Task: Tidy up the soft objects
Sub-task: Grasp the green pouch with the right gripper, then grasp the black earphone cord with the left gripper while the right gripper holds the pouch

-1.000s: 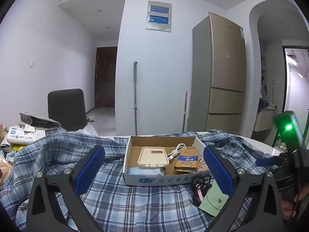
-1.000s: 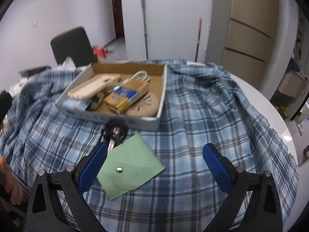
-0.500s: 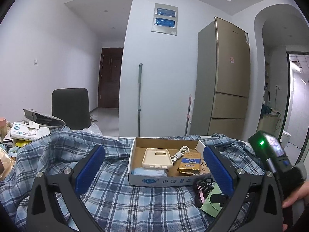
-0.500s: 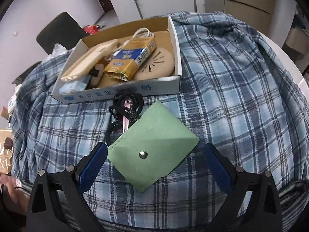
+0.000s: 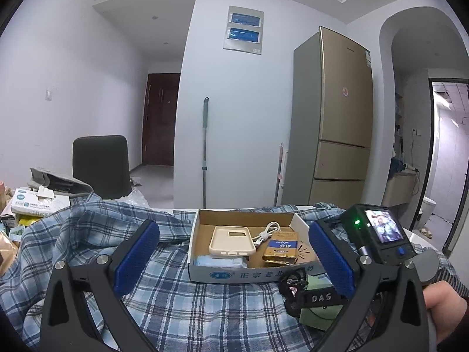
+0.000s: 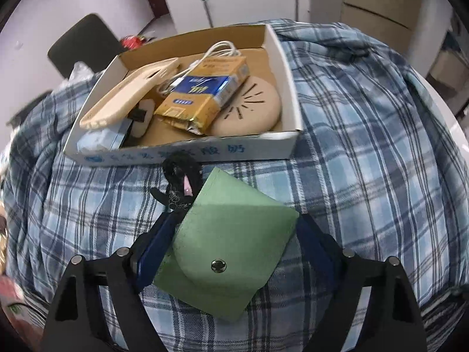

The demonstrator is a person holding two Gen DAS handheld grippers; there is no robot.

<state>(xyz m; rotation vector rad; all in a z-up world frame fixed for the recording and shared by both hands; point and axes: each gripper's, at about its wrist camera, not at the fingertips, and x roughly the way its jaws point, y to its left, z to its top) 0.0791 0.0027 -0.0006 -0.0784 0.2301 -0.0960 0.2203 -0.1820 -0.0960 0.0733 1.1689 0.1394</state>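
Right wrist: black cord (image 6: 180, 182) lies between green pouch (image 6: 228, 246) and box (image 6: 187, 154).

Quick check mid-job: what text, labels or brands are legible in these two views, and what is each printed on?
"DAS": white letters on the right gripper, seen from the left wrist.
"正宗老北": blue print on the cardboard box front; the rest is hidden.
Gold-and-blue packet: characters too blurred to read.
Tissue box: labels too small.
Fridge sticker and wall panel: unreadable.
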